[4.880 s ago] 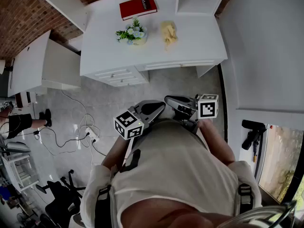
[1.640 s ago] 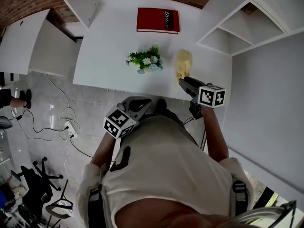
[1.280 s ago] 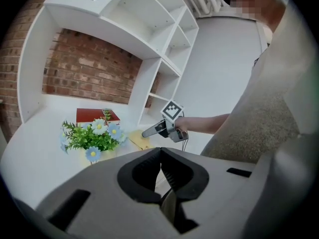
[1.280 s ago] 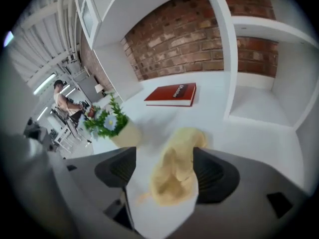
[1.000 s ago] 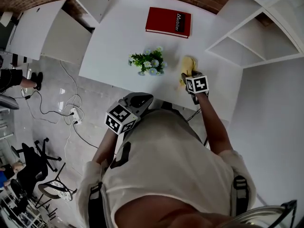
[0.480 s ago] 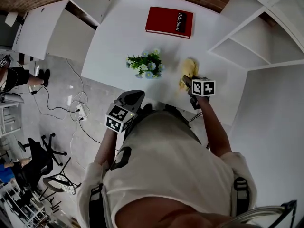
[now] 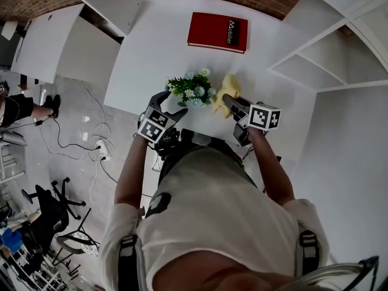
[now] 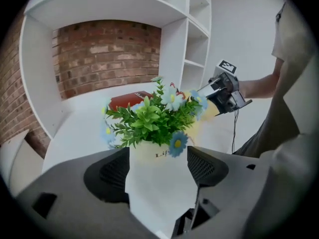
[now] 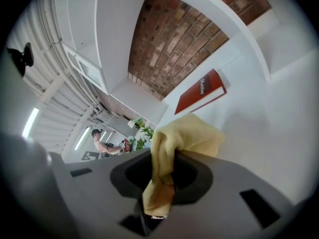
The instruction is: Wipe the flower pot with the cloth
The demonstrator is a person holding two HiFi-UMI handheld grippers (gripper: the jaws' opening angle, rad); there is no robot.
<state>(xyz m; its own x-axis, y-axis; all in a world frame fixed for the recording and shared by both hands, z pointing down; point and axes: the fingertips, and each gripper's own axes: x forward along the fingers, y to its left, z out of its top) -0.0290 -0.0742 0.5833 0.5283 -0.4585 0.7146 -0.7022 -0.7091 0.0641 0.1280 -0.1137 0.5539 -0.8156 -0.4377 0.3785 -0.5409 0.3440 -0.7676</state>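
A small white flower pot [image 8: 155, 156] with green leaves and blue and white flowers [image 7: 191, 90] stands near the front edge of the white table [image 7: 154, 47]. My left gripper [image 7: 171, 102] has just been opening. It stands open right in front of the pot, whose base shows between the fingertips [image 8: 112, 171], and the pads do not touch it. My right gripper [image 7: 227, 103] is shut on the yellow cloth [image 9: 185, 136]. It holds the cloth [image 7: 222, 90] off the table just right of the flowers. Its jaws closed on the cloth within the last second.
A red book [image 7: 218, 32] lies flat at the back of the table by the brick wall. White shelf compartments [image 7: 327, 53] rise at the right. Cables [image 7: 79, 138] and a power strip lie on the floor at the left. A person [image 9: 99, 141] stands far off.
My left gripper has come forward and down from beside the body to the pot, and its jaws have opened. My right gripper has lifted the cloth off the table, closer to the flowers.
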